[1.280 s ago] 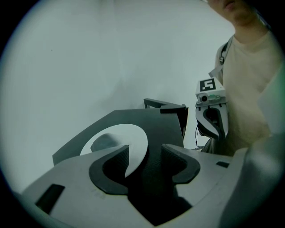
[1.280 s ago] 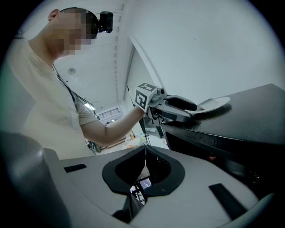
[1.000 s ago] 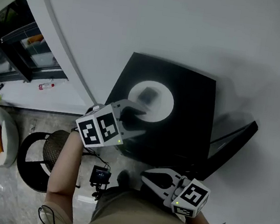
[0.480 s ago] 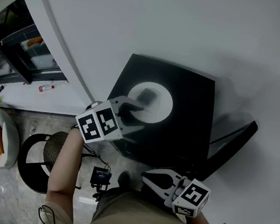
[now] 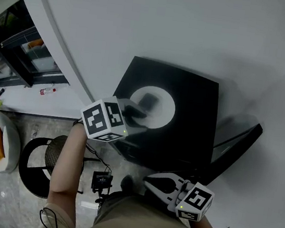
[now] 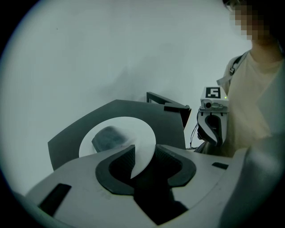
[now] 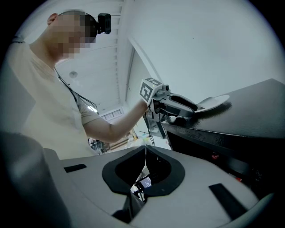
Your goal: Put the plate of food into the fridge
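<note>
The left hand-held gripper (image 6: 144, 150) has just been closing, and its wrist has rolled a little. The near rim of the plate (image 5: 159, 114) sits between its jaws, and the pads appear to pinch it at about 8 o'clock. The plate lies where it did, at the middle of the black tabletop (image 5: 197, 118), with the dark piece of food (image 5: 148, 100) just past its centre toward 12 o'clock. So the grasp looks made but the lift has not begun.

The right hand-held gripper (image 5: 149, 179) hangs at 5 o'clock off the tabletop's near edge, jaws pressed together on nothing.

A dark-framed cabinet with shelves and bins (image 5: 30, 50), probably the fridge, stands well apart at 10 o'clock. A black stool (image 5: 47, 158) sits on the floor at 8 o'clock, beside the likely path there.
</note>
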{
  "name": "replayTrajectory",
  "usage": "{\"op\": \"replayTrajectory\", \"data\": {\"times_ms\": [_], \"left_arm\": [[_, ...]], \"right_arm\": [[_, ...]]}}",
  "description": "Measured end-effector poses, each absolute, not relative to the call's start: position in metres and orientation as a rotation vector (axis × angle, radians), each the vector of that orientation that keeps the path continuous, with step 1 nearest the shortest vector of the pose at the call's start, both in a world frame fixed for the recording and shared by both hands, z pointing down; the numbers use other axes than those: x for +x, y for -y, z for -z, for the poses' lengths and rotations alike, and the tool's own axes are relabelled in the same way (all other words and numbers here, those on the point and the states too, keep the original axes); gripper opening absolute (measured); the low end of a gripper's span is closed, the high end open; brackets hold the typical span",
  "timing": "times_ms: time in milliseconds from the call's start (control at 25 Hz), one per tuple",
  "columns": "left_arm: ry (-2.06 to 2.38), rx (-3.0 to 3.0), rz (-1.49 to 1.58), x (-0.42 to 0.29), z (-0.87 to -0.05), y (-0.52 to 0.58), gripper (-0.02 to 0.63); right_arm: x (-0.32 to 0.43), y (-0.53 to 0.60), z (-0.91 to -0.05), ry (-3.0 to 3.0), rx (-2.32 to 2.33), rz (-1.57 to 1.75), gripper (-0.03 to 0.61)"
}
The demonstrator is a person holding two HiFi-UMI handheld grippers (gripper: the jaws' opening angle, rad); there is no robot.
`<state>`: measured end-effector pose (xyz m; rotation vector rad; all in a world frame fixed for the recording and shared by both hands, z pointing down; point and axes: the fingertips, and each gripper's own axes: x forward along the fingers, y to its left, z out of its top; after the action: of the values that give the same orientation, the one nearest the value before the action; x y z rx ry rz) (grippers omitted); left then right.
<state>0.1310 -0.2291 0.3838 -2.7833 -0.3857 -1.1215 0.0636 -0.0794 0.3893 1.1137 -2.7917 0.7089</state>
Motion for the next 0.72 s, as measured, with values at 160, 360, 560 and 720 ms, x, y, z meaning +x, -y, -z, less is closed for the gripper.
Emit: {"op": "replayTrajectory", "data": {"times_ms": [160, 360, 560, 720], "left_arm": [[0.391, -2.781, 1.114, 0.129, -0.384, 0.224, 0.147], [0.405, -2.77, 1.106, 0.123, -0.383, 0.217, 0.143], [0.395, -2.753, 1.061, 0.12, -0.384, 0.21, 0.143], [0.379, -2.713, 0.956, 0.118, -0.381, 0.206, 0.149]], "right_arm": [[0.067, 0.079, -0.389, 2.79, 1.123, -0.713, 0.021], [0.067, 0.081, -0.39, 2.779, 1.129, -0.722, 0.021], [0.069, 0.083, -0.394, 2.767, 1.136, -0.746, 0.021], [0.07, 0.084, -0.394, 2.768, 1.127, -0.751, 0.021]]}}
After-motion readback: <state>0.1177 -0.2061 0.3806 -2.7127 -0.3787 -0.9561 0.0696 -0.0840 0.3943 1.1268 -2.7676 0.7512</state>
